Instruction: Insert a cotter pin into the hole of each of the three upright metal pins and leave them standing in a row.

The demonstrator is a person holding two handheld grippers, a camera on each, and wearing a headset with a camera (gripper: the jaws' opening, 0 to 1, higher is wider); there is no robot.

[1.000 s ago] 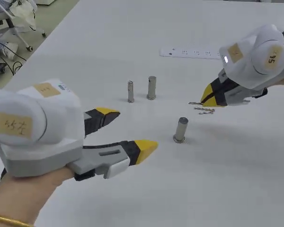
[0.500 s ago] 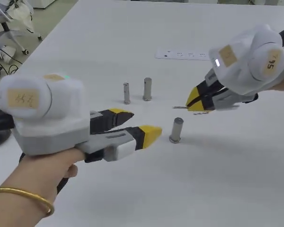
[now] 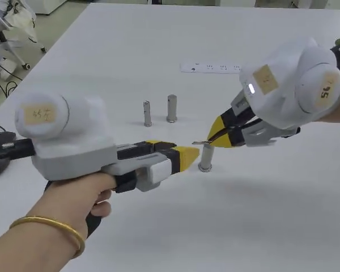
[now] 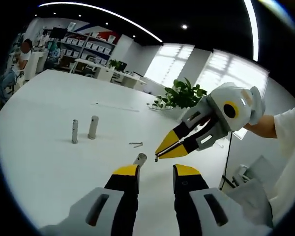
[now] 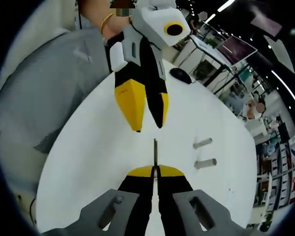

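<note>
Right gripper (image 3: 214, 136): jaws closed on a thin grey cotter pin (image 3: 198, 142), which juts past the tips.
Cotter pin: level, by the top of the nearest metal pin (image 3: 205, 158).
Left gripper (image 3: 178, 151): jaws narrowly parted, holding nothing, just beside that pin.
Back pins: slim metal pin (image 3: 147, 113) and thicker metal pin (image 3: 171, 107), 2 upright side by side.

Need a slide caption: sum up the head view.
Right gripper holds a cotter pin beside the nearest upright metal pin; open left gripper hovers close.

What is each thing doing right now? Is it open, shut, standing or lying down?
Left hand-held gripper: open, empty.
Right hand-held gripper: shut on a cotter pin.
Near metal pin: upright.
Thinner far metal pin: upright.
Thicker far metal pin: upright.
Spare cotter pins: lying flat.
</note>
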